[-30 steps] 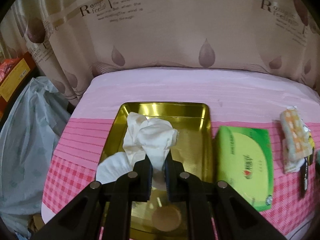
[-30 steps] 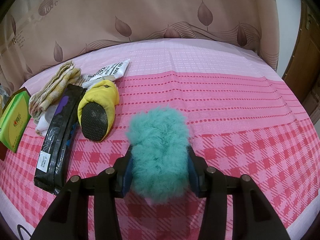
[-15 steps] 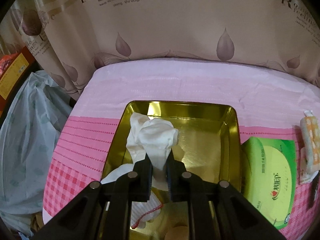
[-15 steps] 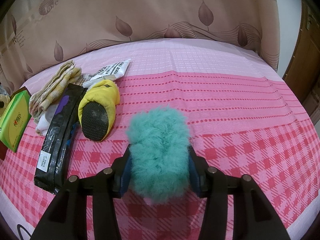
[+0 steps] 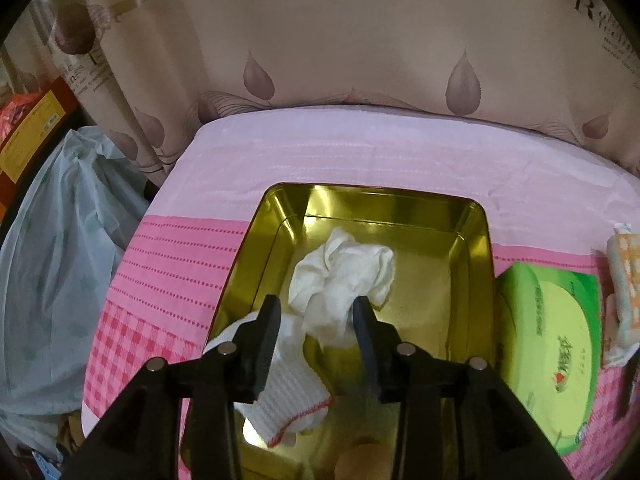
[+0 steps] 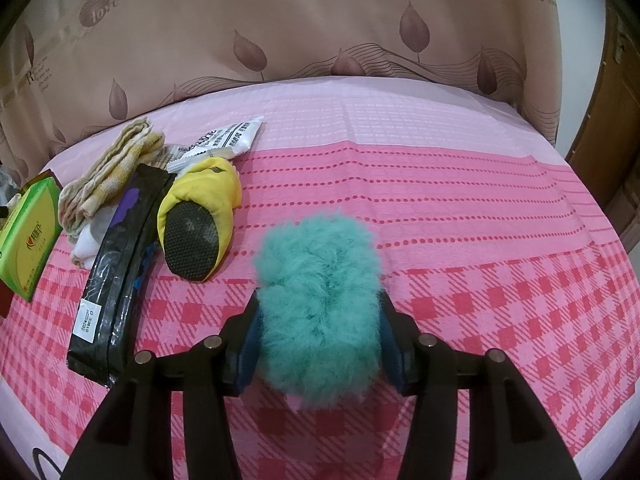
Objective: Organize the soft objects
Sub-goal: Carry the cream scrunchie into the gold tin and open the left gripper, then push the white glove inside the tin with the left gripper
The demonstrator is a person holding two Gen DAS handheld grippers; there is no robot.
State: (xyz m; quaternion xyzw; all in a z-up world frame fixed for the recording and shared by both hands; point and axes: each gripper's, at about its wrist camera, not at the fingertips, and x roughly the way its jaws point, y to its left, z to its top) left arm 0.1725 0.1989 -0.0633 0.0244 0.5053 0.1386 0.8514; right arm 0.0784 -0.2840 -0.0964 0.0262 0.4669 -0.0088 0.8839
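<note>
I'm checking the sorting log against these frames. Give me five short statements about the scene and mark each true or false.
1. The white cloth lies inside the gold tin. True.
2. The left gripper is clamped shut on the cloth. False: its jaws are opening, the cloth loose between them.
3. The right gripper holds a teal fluffy thing. True.
4. The green tissue pack sits in the tin. False: it lies beside it on the tablecloth.
5. The yellow slipper shows its black sole. True.
</note>
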